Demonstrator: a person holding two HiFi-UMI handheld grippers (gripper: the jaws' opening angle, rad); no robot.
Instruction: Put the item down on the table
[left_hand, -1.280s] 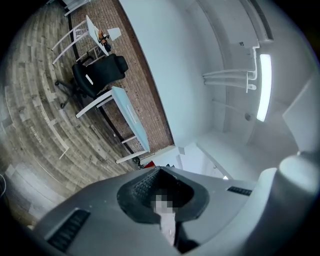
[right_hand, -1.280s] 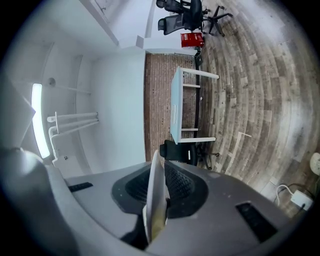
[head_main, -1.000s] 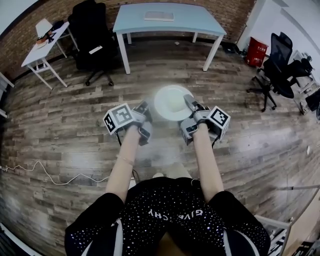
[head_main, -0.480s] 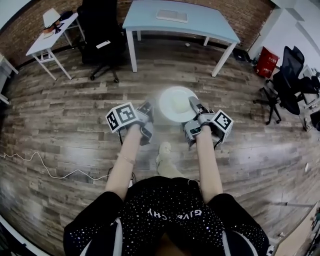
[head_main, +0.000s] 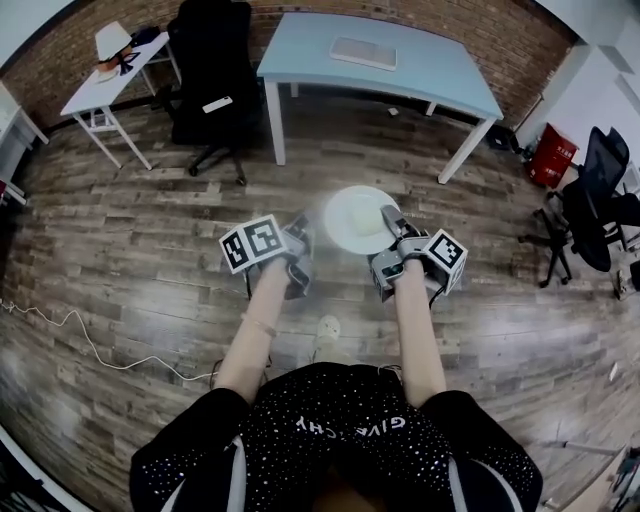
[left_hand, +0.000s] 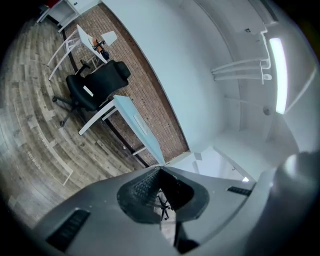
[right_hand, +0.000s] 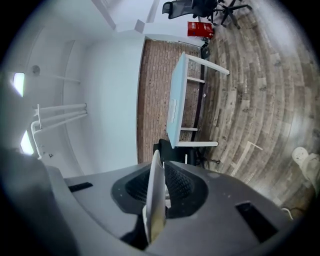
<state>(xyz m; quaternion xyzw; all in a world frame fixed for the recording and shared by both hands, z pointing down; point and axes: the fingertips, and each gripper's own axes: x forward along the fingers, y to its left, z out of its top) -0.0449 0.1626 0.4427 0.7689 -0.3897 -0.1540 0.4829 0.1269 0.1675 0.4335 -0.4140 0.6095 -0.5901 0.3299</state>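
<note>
1. Head view: left gripper (head_main: 303, 228) sits at 9 o'clock of the plate (head_main: 352, 218), right by its rim. Jaws look pretty much together, with nothing between them in its own view.
2. The white plate hangs over the wood floor (head_main: 150, 260), with the blue table (head_main: 440, 75) well off at 12 o'clock.
3. Right gripper (head_main: 393, 225) is at 3 o'clock, jaws pinched on the plate's rim.

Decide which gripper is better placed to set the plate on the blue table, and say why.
Right. The right gripper has its jaws clamped on the rim of the white plate, while the left gripper beside it holds nothing. The blue table stands ahead, across the floor.
</note>
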